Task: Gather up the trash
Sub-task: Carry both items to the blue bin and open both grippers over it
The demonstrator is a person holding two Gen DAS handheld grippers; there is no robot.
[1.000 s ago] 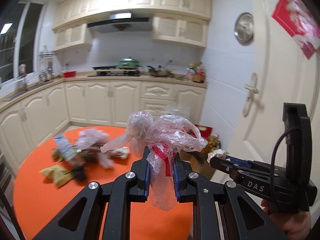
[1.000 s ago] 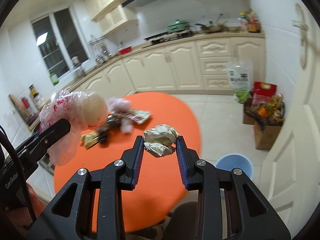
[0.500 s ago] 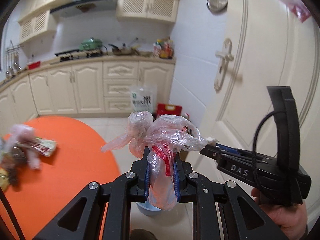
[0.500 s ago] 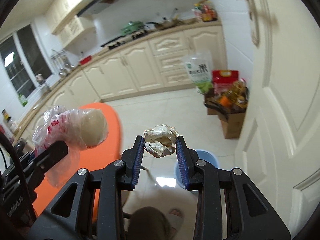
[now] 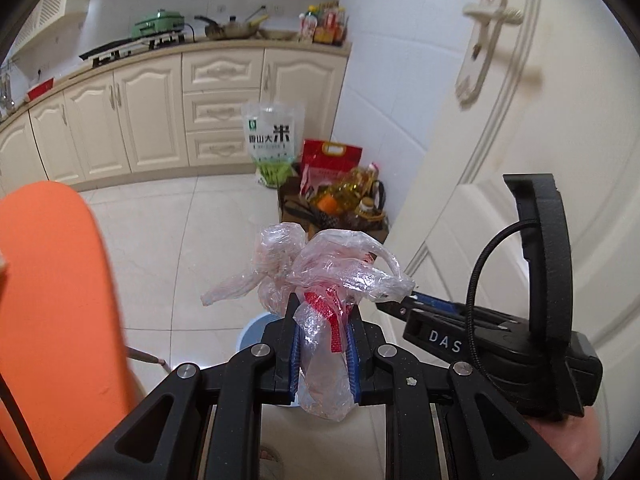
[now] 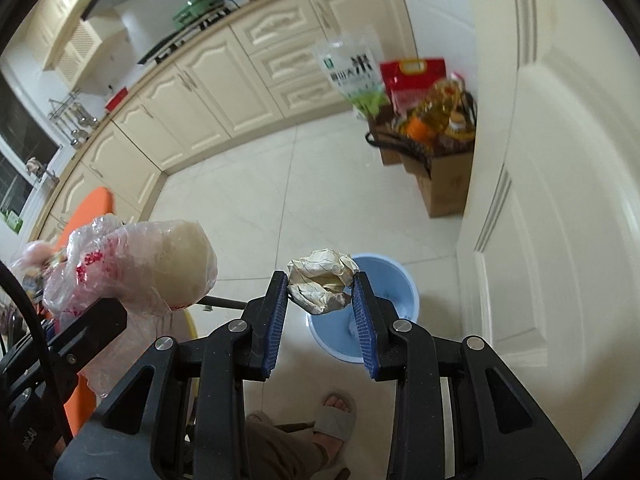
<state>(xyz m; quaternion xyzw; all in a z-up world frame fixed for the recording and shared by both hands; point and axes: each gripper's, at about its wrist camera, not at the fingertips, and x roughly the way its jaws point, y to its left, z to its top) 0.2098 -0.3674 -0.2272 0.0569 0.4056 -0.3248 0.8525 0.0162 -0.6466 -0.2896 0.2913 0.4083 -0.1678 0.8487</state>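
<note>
right hand-held gripper (image 6: 320, 292) clamping crumpled paper ball (image 6: 322, 280), above blue bin (image 6: 396, 296), tiled floor (image 6: 320, 184)

Crinkled glossy plastic bag (image 5: 320, 276), creased paper wad (image 6: 322, 282)

- The left claw (image 5: 322, 316) fills the lower middle of the left wrist view, tilted downward, its blue-padded fingers (image 5: 294, 354) pressed close on a crumpled clear plastic bag (image 5: 320, 276).
- The right claw (image 6: 322, 286) sits in the lower middle of the right wrist view, also angled down, pinching a crumpled paper ball (image 6: 322, 280) at its fingertips.
- In the left wrist view, the person's right hand (image 5: 568, 448) shows at the lower right edge.
- A sandalled foot (image 6: 334, 416) shows at the bottom of the right wrist view.
</note>
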